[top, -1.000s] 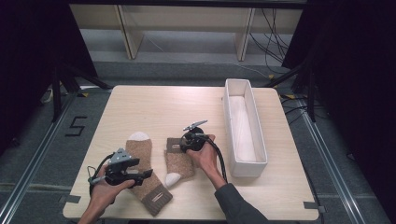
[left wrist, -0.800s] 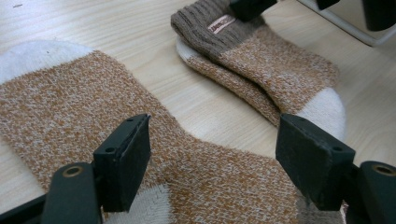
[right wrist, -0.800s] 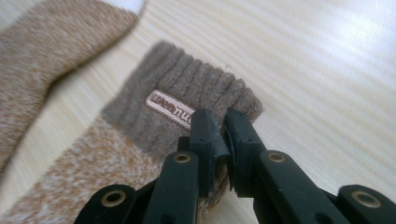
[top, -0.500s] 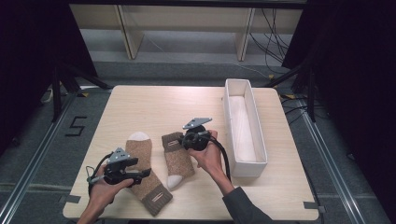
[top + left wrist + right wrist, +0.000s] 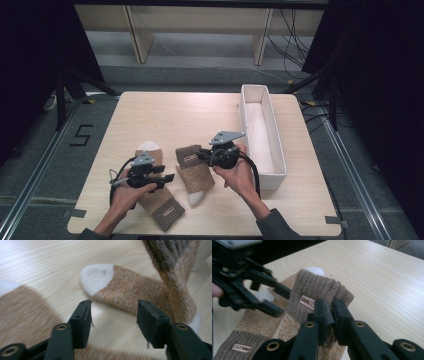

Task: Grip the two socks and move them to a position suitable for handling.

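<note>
The right gripper (image 5: 201,156) has lifted the second sock's (image 5: 196,172) cuff, jaws clamped on it. The left gripper (image 5: 169,179), jaws apart and just closing on nothing, hovers over the first sock (image 5: 159,202).

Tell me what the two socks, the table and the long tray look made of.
Socks: thick knit, probably wool blend; ribbed brown cuffs, fuzzy tan bodies, white toes.
Table: pale wood or wood-look laminate; straight grain lines, matte sheen.
Tray: white, smooth, seemingly plastic; thin rigid walls.
</note>
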### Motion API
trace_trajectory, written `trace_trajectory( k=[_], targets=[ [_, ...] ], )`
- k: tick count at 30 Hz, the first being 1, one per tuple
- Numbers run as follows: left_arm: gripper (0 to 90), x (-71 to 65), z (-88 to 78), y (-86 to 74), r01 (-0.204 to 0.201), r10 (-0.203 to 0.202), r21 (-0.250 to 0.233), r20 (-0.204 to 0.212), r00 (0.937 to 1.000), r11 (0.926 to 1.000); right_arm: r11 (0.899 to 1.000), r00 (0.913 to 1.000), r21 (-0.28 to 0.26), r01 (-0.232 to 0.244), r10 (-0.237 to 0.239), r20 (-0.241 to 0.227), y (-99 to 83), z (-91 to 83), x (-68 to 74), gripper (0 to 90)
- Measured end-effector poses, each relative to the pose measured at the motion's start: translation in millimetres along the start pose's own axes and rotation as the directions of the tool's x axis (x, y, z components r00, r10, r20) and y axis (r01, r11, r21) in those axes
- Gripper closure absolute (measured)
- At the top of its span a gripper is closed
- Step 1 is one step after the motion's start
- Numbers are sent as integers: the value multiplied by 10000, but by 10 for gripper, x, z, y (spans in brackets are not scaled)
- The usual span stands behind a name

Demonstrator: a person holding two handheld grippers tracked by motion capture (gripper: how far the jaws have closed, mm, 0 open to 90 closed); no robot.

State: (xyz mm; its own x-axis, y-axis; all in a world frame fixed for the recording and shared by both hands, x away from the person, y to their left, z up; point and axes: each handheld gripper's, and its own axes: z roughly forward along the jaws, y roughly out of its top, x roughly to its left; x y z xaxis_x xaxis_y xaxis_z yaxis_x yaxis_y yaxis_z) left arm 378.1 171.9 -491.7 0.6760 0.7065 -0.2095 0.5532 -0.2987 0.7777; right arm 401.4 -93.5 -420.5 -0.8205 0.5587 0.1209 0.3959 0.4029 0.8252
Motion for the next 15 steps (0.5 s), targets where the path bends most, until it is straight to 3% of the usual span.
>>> trace_trajectory(
  k=[2, 5, 6, 8, 11, 12, 15],
  targets=[
    [487, -30, 125, 57, -171, 162, 315, 312, 9994, 9994, 9998, 9997, 32, 214, -215, 82, -7, -27, -14, 823],
    [597, -46, 264, 99, -705, 694, 486, 242, 9973, 9963, 9994, 9993, -70, 331, -330, 173, -14, -73, -12, 821],
    [630, -47, 315, 102, -717, 705, 507, 248, 9972, 9961, 9998, 9998, -53, 184, -184, 122, -21, -78, -5, 822],
    [727, -35, 394, 98, -1138, 1136, 859, 79, 9935, 9898, 9997, 9996, 10, 238, -238, 146, -37, -105, 5, 822],
    [863, 4, 454, 67, -1192, 1182, 910, 157, 9929, 9887, 9991, 9994, -245, 332, -329, 132, -71, -144, 27, 821],
    [877, 12, 453, 69, -1240, 1231, 914, 154, 9923, 9881, 9993, 9995, -218, 297, -299, -118, -82, -171, 32, 822],
    [891, 15, 449, 72, -1382, 1381, 1010, 82, 9904, 9852, 9987, 9988, -233, 463, -465, -120, -125, -277, 73, 822]
  ],
)
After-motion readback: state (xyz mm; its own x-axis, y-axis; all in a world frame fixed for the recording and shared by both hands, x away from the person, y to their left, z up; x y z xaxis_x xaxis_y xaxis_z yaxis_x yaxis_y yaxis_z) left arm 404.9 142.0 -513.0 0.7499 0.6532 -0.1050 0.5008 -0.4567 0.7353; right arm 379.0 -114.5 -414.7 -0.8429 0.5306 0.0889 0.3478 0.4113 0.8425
